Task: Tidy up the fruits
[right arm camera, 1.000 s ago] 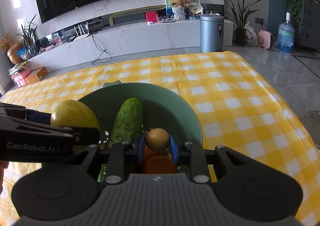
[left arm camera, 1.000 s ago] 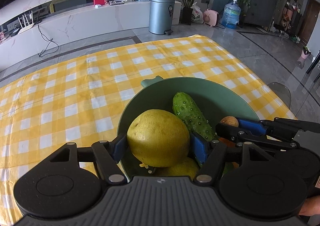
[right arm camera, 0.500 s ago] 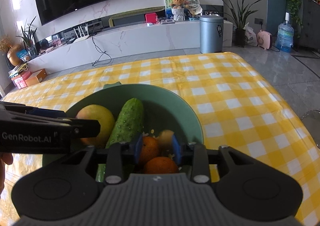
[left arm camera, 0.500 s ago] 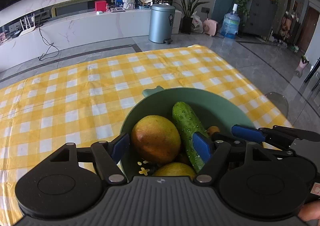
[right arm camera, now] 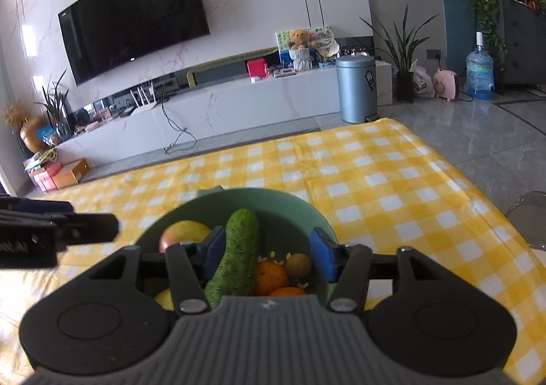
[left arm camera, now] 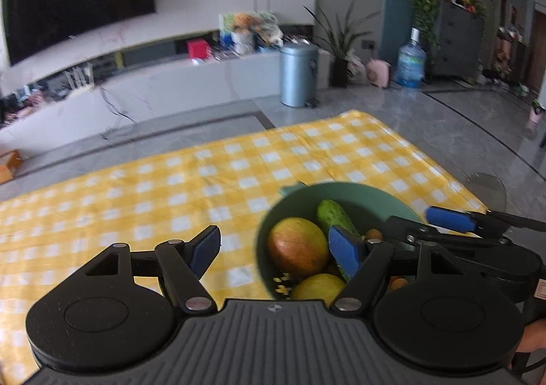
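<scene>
Lying below opening right gripper (right arm camera: 268, 253): cucumber (right arm camera: 239, 255).

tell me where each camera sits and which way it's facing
Left wrist: sits on the left gripper, looking forward and down over its open fingers at the green bowl and checked tablecloth; the right gripper and a hand show at right.
Right wrist: sits on the right gripper, jaws opening above the bowl, nothing gripped; the left gripper shows at left.
Shared: bowl, cucumber, TV wall, bin.
</scene>
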{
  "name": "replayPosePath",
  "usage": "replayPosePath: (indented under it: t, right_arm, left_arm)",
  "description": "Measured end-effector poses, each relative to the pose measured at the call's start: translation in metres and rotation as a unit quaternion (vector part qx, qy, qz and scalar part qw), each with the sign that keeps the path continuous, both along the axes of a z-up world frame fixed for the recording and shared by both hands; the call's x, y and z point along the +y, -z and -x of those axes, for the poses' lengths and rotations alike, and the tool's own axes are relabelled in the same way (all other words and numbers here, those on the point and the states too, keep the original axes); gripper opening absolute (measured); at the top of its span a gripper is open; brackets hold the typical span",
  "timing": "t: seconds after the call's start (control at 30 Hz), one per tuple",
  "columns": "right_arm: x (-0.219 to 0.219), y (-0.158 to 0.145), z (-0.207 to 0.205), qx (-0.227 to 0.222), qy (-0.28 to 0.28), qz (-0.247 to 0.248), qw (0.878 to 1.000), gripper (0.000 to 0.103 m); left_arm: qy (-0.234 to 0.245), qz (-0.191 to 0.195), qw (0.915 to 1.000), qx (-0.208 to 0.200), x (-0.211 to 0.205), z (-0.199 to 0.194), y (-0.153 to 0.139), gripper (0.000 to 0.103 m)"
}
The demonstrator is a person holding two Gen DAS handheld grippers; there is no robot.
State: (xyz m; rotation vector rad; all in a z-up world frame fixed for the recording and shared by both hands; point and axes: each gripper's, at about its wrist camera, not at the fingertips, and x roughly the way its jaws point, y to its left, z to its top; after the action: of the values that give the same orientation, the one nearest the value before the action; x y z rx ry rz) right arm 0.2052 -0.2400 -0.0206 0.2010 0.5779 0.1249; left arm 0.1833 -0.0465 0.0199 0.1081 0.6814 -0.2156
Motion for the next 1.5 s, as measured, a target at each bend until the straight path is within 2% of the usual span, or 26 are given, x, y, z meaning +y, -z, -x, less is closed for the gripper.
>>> replayPosePath:
  t: [0.2,0.4,0.6,0.93,1.27,1.5]
  right_arm:
    - [0.004,-0.033,0.038,-0.037,-0.001,-0.013,0.999,0.081]
    - [0.011,-0.055,0.083,-0.057,-0.010,-0.008,0.998,0.091]
    - [0.022,-0.054,0.122,-0.061,-0.010,0.006,0.998,0.094]
    - [0.040,-0.020,0.151,-0.048,-0.021,0.049,0.997,0.094]
    - [0.047,-0.001,0.144,-0.045,-0.042,0.049,0.997,0.095]
    - [0.052,0.001,0.141,-0.041,-0.042,0.059,0.997,0.097]
  left_arm:
    - [-0.033,-0.019,0.9984,-0.043,0.012,0.037,-0.024,0.086]
    - [-0.049,-0.030,0.9962,-0.066,0.019,0.074,-0.028,0.088]
    - [-0.068,-0.039,0.9936,-0.081,0.026,0.102,-0.020,0.088]
    - [-0.093,-0.032,0.9945,-0.035,0.039,0.116,0.011,0.088]
    - [-0.097,-0.028,0.9949,0.007,0.044,0.116,0.039,0.089]
    - [-0.103,-0.026,0.9942,0.021,0.049,0.113,0.044,0.088]
